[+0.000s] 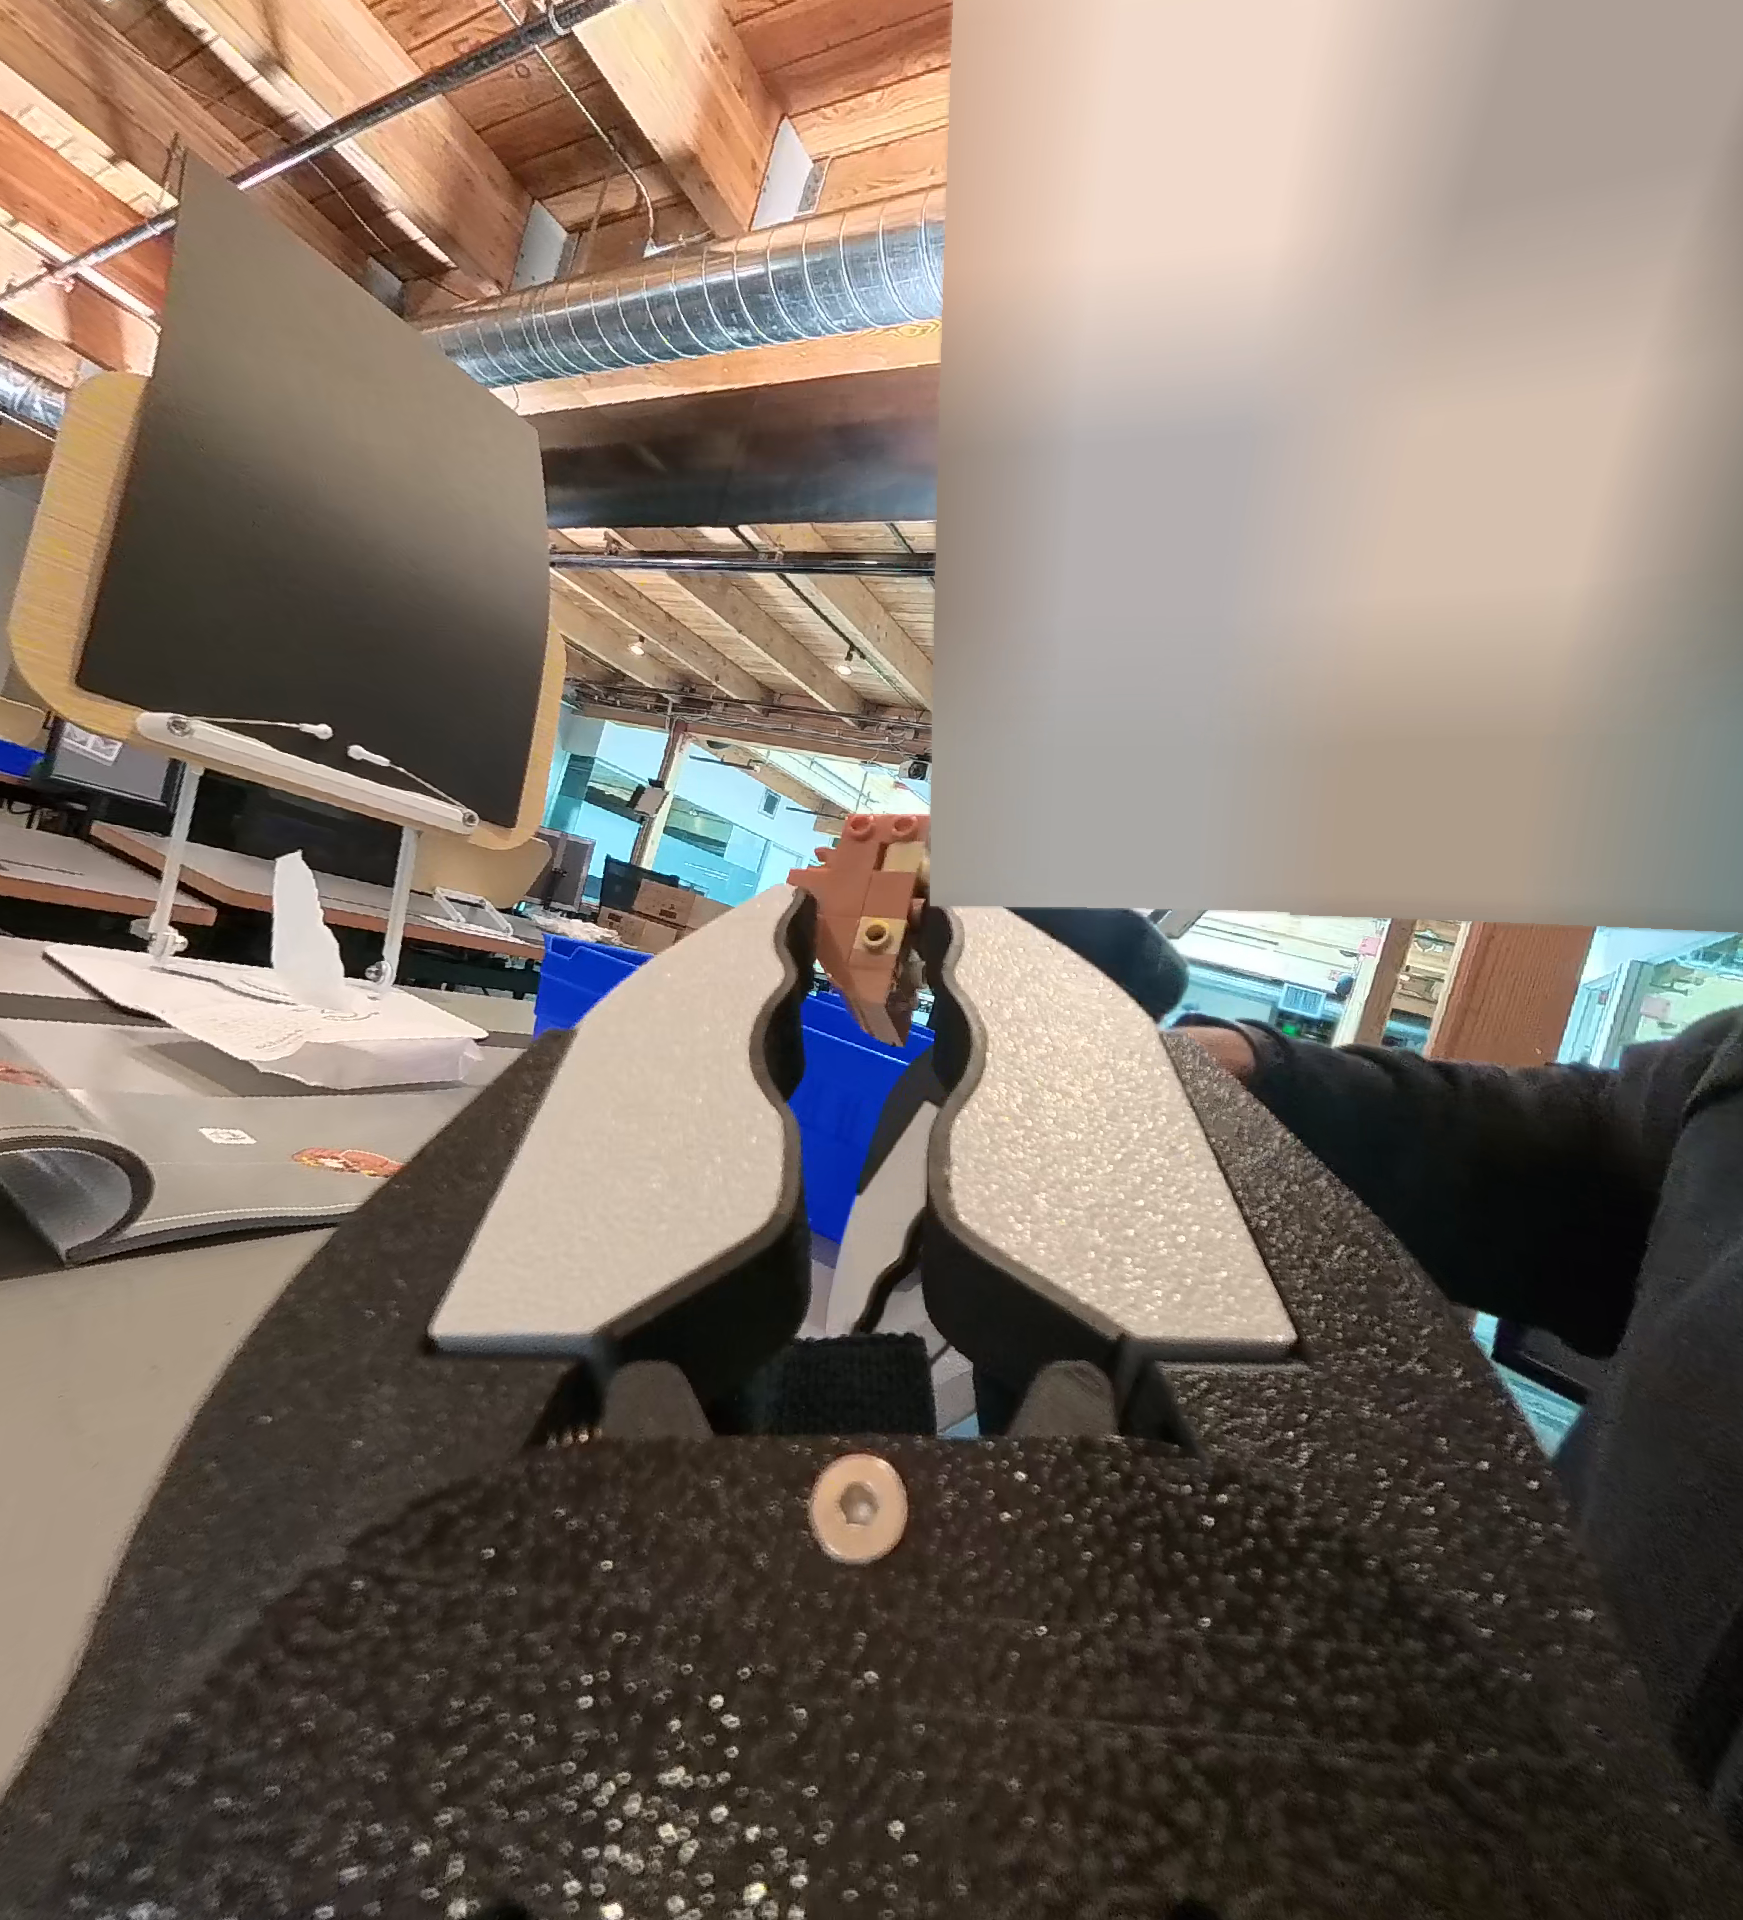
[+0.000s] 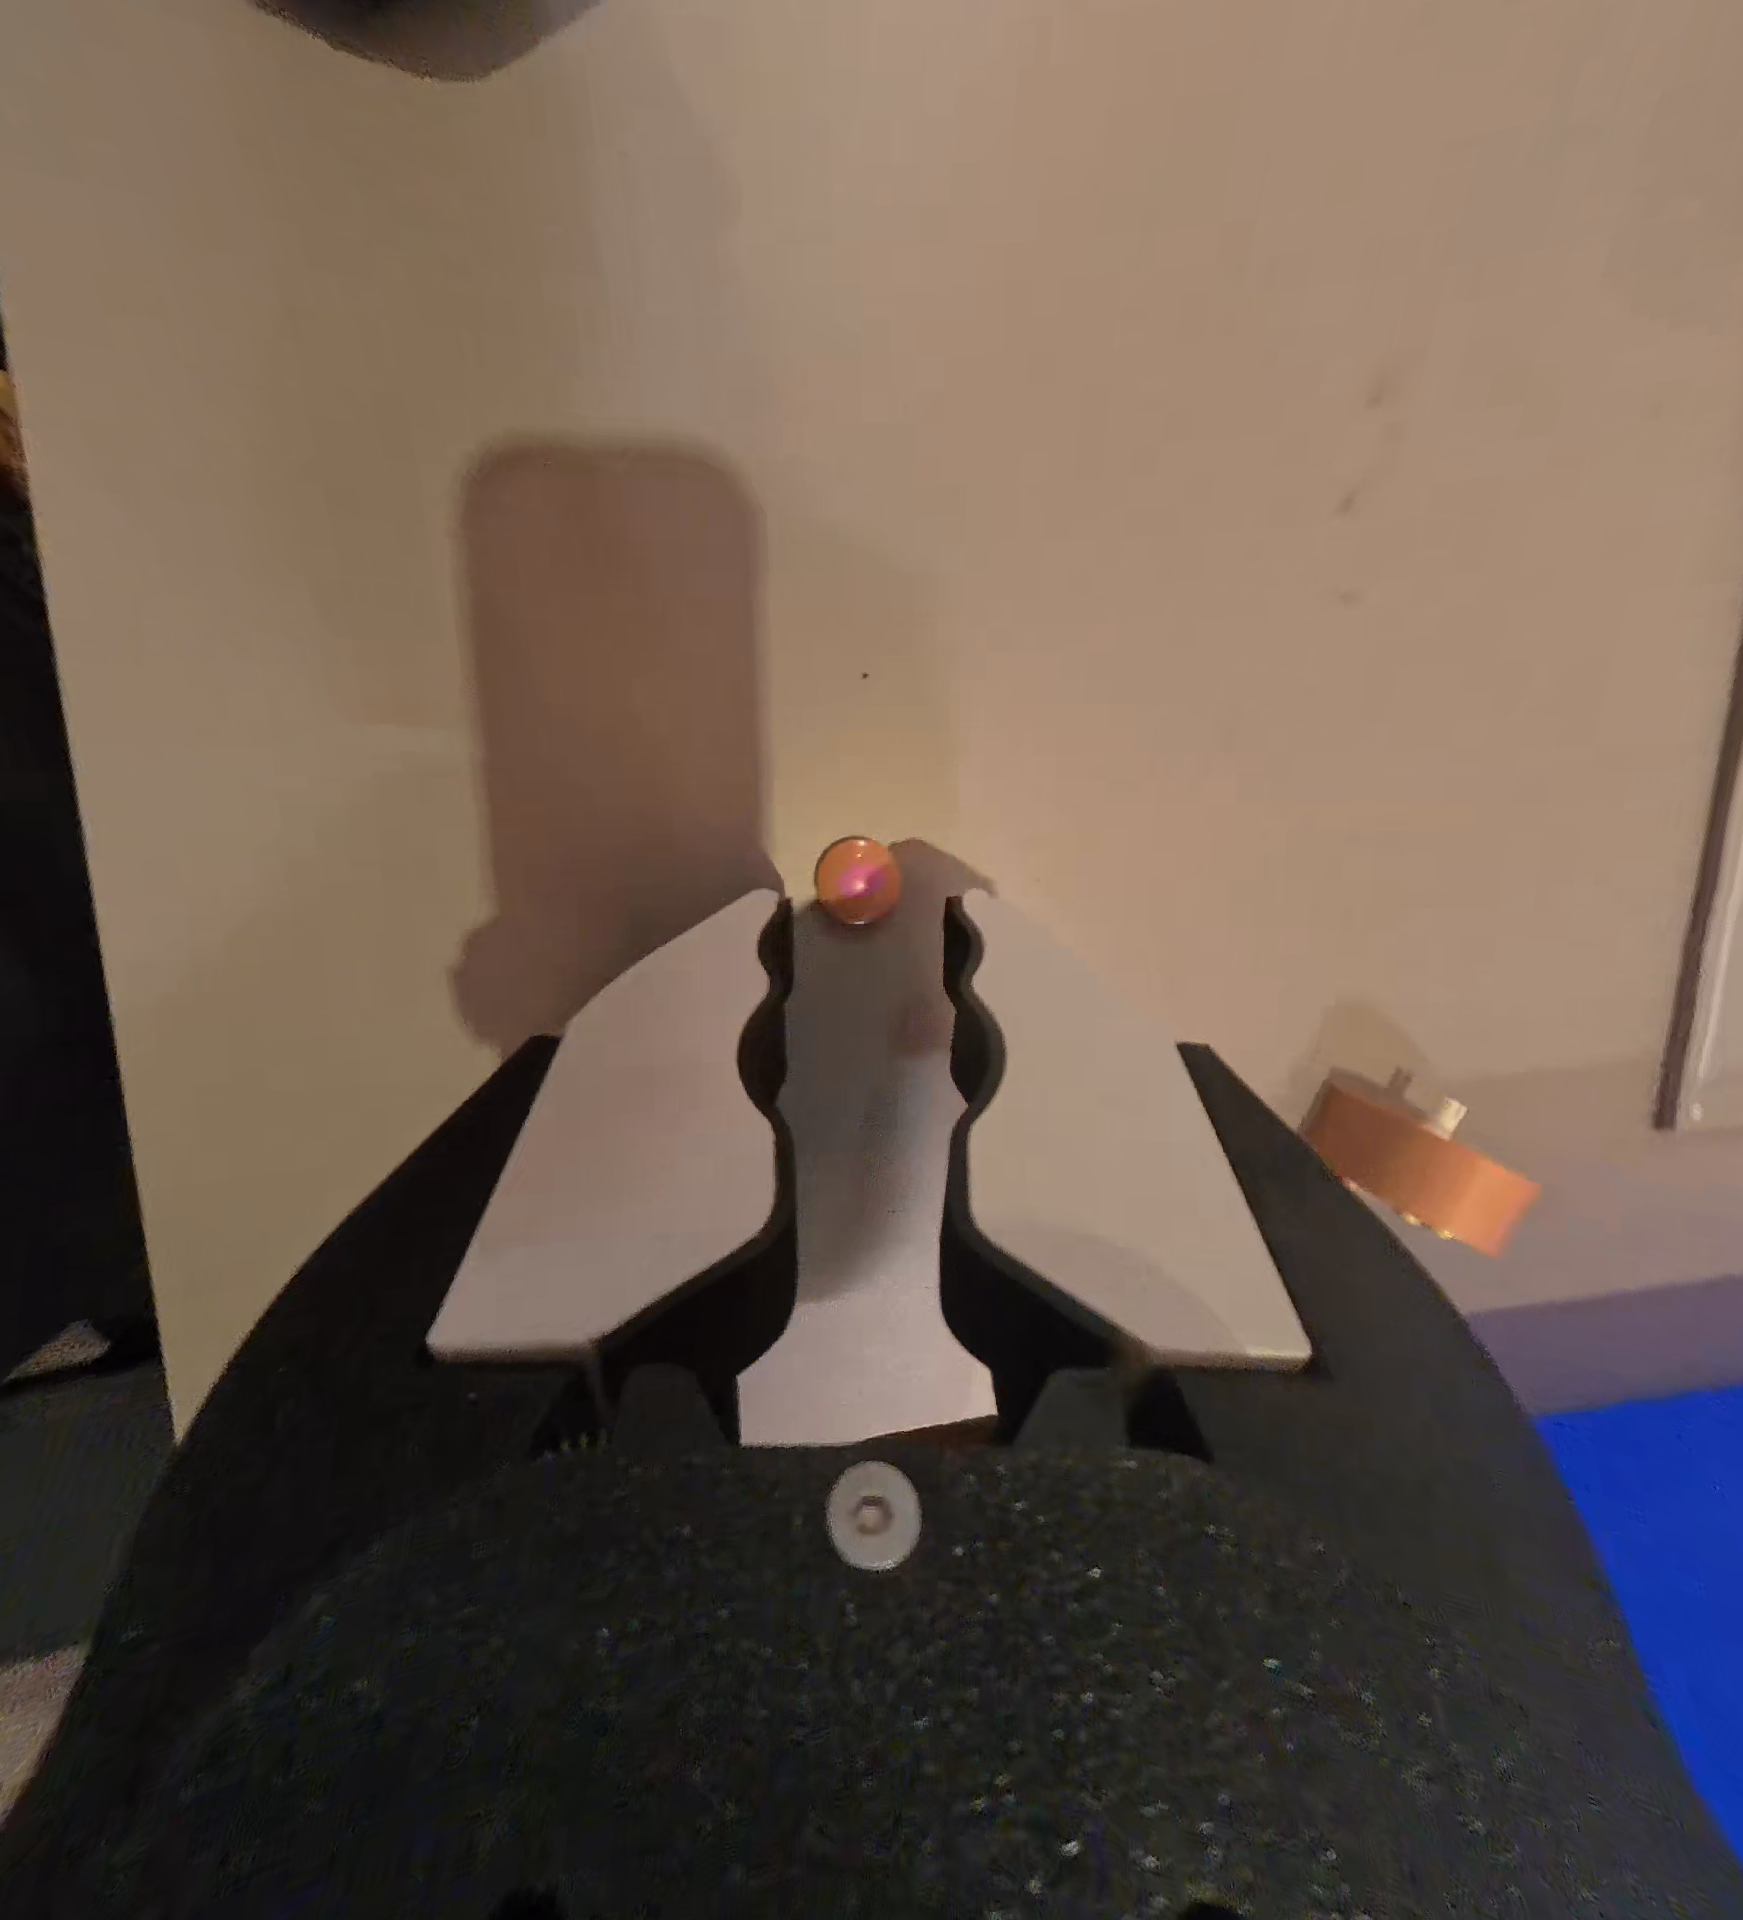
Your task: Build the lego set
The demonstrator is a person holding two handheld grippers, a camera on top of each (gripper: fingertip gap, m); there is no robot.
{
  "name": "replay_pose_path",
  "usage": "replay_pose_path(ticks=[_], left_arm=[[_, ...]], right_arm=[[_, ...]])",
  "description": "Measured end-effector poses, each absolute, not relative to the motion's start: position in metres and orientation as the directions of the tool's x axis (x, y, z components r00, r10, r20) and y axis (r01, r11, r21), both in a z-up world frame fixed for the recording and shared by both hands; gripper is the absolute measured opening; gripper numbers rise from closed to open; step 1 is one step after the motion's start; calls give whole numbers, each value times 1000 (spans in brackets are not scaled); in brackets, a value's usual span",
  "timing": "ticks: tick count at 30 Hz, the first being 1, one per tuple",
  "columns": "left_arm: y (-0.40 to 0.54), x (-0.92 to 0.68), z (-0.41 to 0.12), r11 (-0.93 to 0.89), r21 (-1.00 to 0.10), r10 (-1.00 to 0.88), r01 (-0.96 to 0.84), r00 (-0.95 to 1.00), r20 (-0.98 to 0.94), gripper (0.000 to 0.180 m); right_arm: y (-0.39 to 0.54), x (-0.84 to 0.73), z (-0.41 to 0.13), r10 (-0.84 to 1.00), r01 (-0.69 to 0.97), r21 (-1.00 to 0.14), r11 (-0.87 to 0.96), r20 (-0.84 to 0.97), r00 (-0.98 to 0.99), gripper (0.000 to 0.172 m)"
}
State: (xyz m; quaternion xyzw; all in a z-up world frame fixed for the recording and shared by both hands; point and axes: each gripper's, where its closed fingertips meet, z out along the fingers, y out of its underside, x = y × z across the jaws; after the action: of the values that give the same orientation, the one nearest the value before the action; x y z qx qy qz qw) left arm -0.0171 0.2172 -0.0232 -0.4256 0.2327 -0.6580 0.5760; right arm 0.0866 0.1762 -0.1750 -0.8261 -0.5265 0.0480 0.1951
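Brick model (image 1: 872,930) clamped in left tongs (image 1: 867,940) — blue bin (image 1: 597,987) behind.

left wrist upward, right wrist downward, close

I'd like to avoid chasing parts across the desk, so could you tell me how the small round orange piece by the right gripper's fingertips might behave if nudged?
The orange piece looks round and glossy, so it may roll or skid on the smooth pale surface. Being tiny, it is probably very light. It lies loose ahead of the open right gripper.
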Motion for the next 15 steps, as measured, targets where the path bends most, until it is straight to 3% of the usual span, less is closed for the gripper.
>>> replay_pose_path(ticks=[6,9,15], left_arm=[[217,-17,-23,-233,-794,-955,561,19,295,20],[217,-18,-23,-239,-791,-954,563,14,298,20],[217,-18,-23,-244,-788,-954,565,6,300,20]], right_arm=[[179,85,-183,901,867,-313,-386,70,427,29],[177,84,-184,902,865,-304,-399,38,429,16],[179,83,-184,891,851,-309,-425,23,454,15]])
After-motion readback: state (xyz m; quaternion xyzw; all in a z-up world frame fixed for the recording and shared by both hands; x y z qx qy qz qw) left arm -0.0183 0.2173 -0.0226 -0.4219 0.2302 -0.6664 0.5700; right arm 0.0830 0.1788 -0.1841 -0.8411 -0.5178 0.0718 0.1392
